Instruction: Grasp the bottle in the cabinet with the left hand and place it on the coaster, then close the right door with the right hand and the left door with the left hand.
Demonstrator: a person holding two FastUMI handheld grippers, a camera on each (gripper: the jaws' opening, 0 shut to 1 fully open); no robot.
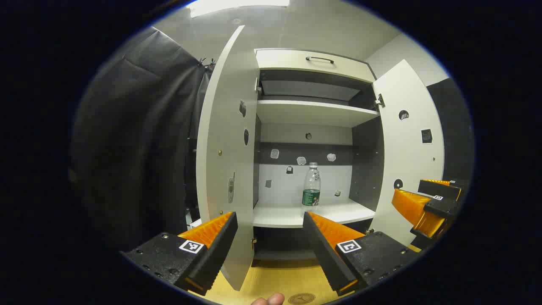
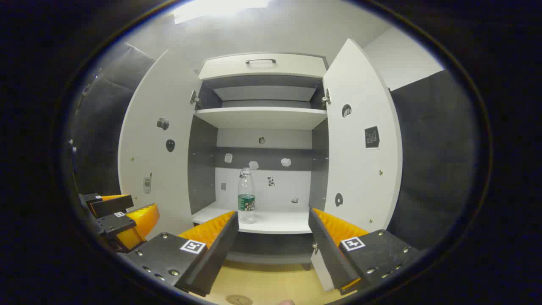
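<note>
Two doors hang wide open on the cabinet (image 1: 315,63), so you can see straight into it from both gripper views. It's a white cabinet with dark grey side walls inside, a drawer front with a dark handle (image 1: 319,59) across the top, and an upper shelf (image 1: 313,112) with nothing visible on it. The left door (image 1: 224,140) swings out toward the left gripper view's camera, and the right door (image 2: 360,144) does the same in the right gripper view; both have little stickers and screws dotted over their inner faces. The lower shelf (image 1: 279,216) is where the bottle (image 1: 311,186) is, a clear plastic one with a green label and a clear cap, standing upright on its own toward the middle of that shelf, well back from the front edge. Under the cabinet there's a yellowish wooden table (image 1: 279,279), and a round brownish coaster (image 1: 301,299) sits on it right at the bottom edge of the left gripper view, next to a fingertip (image 1: 271,300) poking in. The left gripper (image 1: 270,218) is in front of the cabinet, spread wide with nothing between its fingers, the bottle sitting off behind the inner edge of one finger. The right gripper (image 2: 274,216) is just as wide open and empty, also short of the cabinet.
</note>
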